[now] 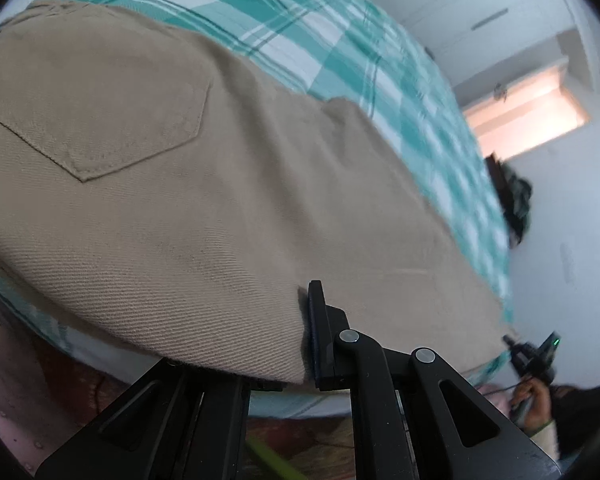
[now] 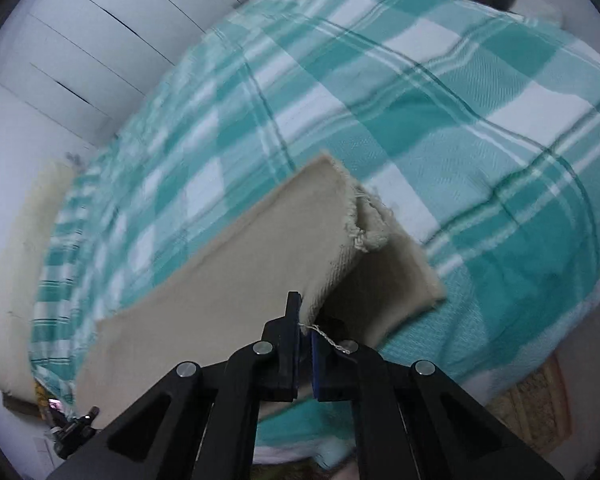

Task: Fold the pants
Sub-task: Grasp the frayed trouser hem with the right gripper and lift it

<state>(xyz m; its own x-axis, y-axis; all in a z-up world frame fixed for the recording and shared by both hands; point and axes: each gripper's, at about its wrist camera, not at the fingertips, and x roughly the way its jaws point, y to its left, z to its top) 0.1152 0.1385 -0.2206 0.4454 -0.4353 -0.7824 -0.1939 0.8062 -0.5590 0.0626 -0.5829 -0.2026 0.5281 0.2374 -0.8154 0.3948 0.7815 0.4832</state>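
Evidently, the left tool is pinching the near edge of the tan pants lying on the checked bed; the right tool is clamping the frayed hem, lifting it, likely needing carrying toward the waist.

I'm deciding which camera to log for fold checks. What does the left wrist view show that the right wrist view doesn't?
Left wrist only: the back pocket near the waist, held by the left gripper.
Right wrist only: the frayed leg hems, with the right gripper shut on one.
Both: the khaki pants lifted over the teal checked bedspread.
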